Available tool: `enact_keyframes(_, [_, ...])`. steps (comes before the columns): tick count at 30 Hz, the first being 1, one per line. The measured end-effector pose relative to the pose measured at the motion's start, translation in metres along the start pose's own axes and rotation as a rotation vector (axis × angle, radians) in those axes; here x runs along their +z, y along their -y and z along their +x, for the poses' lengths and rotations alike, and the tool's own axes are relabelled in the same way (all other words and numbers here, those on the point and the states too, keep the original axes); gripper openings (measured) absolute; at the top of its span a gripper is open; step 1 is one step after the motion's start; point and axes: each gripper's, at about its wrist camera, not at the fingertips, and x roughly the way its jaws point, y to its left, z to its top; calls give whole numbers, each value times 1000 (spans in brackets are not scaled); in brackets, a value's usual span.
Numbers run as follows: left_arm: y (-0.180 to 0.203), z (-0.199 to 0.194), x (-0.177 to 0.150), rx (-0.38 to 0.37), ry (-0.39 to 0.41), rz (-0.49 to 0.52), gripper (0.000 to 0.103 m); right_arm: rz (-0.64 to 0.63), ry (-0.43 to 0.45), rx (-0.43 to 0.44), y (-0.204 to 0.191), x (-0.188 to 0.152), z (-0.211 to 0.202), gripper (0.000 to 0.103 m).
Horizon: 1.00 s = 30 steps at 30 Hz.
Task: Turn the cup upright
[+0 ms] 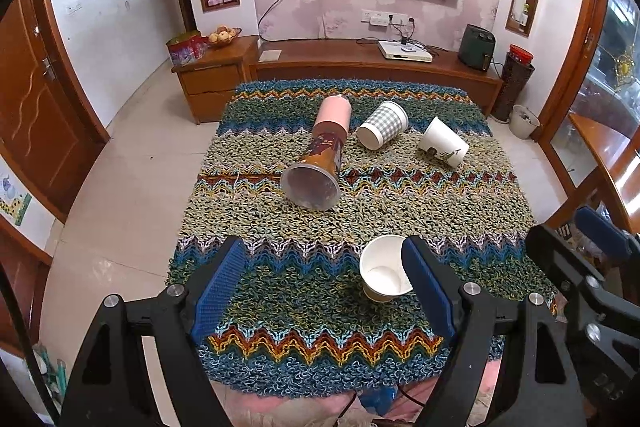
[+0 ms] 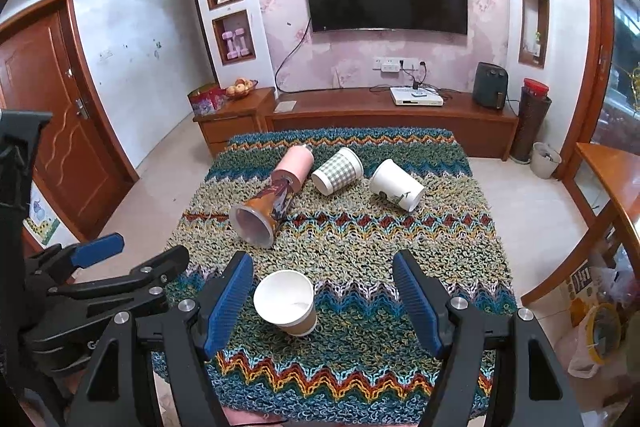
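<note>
A white paper cup with a brown sleeve (image 1: 383, 273) (image 2: 286, 302) stands upright near the table's front. Further back several cups lie on their sides: a tall brown printed cup (image 1: 318, 165) (image 2: 262, 211), a pink tumbler (image 1: 333, 113) (image 2: 295, 165), a green checked cup (image 1: 382, 125) (image 2: 338, 171) and a white cup with a leaf print (image 1: 442, 143) (image 2: 396, 185). My left gripper (image 1: 326, 287) is open and empty, its right finger beside the upright cup. My right gripper (image 2: 322, 301) is open and empty, the upright cup between its fingers near the left one.
A knitted zigzag cloth (image 1: 360, 203) (image 2: 360, 239) covers the table. A wooden TV cabinet (image 1: 360, 63) and a TV stand behind it. A wooden door is at the left, a wooden table (image 2: 612, 179) at the right, with tiled floor around.
</note>
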Motion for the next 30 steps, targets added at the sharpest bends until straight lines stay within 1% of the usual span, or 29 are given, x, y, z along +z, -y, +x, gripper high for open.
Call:
enact_keyframes(1, [0, 0, 1, -1, 1, -2, 83, 2, 6, 2, 0, 1, -1, 80])
enact_keyframes(6, [-3, 2, 5, 12, 12, -11, 83, -19, 22, -23, -4, 6, -1, 80])
enact_keyframes(14, [-7, 5, 10, 24, 20, -24, 83, -10, 12, -31, -1, 9, 6, 80])
enact_keyframes(30, [-6, 9, 10, 32, 18, -17, 83, 0, -6, -36, 2, 11, 18, 80])
